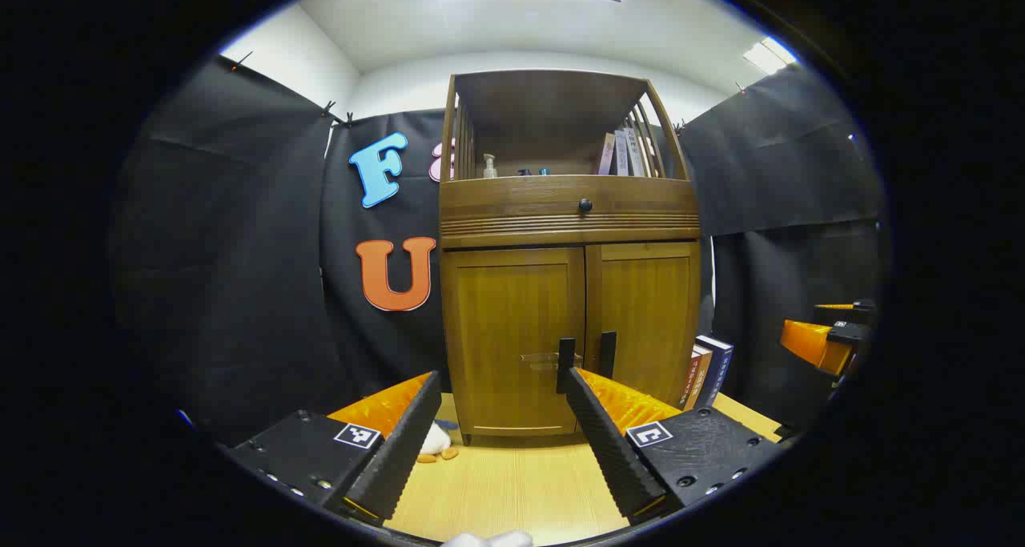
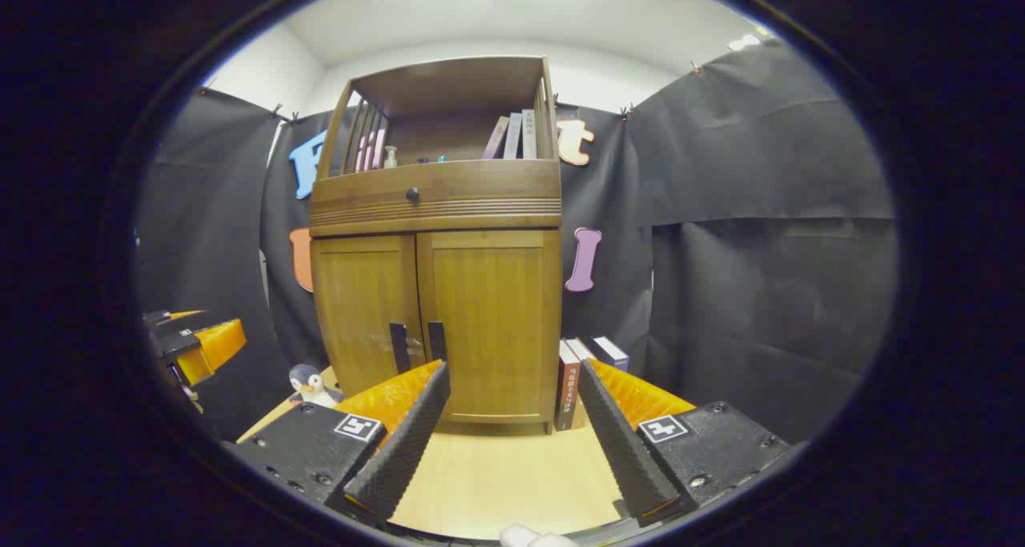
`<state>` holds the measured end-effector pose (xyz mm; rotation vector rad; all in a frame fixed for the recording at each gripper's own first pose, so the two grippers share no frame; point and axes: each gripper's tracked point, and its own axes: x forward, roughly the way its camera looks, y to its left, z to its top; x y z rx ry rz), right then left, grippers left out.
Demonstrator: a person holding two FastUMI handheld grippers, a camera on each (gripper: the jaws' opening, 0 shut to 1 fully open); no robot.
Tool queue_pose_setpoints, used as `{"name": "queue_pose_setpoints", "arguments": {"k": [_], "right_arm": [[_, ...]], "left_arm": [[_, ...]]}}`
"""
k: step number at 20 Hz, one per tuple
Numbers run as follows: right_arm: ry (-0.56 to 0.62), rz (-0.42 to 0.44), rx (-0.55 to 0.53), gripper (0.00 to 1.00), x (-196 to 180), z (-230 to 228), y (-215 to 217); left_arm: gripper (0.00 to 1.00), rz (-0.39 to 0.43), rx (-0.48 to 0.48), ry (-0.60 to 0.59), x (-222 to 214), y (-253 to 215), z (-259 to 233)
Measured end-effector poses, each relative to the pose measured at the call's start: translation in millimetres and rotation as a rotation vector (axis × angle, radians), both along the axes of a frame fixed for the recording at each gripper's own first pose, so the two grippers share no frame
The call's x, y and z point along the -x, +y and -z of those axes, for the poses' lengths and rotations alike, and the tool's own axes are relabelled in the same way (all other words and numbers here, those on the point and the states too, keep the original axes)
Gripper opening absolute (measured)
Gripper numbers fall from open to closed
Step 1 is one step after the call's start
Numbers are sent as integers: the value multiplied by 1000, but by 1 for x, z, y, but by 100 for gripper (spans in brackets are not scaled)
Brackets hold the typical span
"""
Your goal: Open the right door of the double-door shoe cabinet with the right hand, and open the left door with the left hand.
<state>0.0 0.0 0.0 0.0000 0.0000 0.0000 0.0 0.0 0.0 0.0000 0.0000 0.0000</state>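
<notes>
Left gripper [image 1: 498, 387] and right gripper [image 2: 512, 375] level above the desk [image 2: 496, 475], fingers spread, grasping nothing, aimed at the shoe cabinet [image 2: 436, 291]. Beyond, upright at the desk's rear, both doors flush and closed: left door [image 1: 512, 339], right door [image 2: 492, 323], dark handles [image 1: 587, 359] side by side at the centre seam.

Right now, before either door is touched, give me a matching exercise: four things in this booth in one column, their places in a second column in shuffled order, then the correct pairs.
Things:
1. penguin toy
2. pump bottle
3. round knob
4. upright books on the table

Places:
A. on the drawer front above the two doors
B. on the table beside the shoe cabinet's right side
C. on the open top shelf, towards its left
D. on the table by the cabinet's left side

Pairs: 1-D, 2-C, 3-A, 4-B
</notes>
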Motion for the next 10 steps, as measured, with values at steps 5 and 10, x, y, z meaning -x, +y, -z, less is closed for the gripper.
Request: {"name": "queue_pose_setpoints", "arguments": {"k": [5, 10], "right_arm": [[4, -1, 5, 100, 1, 0, -1], [5, -5, 7, 100, -2, 0, 1]], "left_arm": [[100, 8, -5, 5, 0, -3, 2], [96, -4, -1, 9, -1, -1, 4]]}}
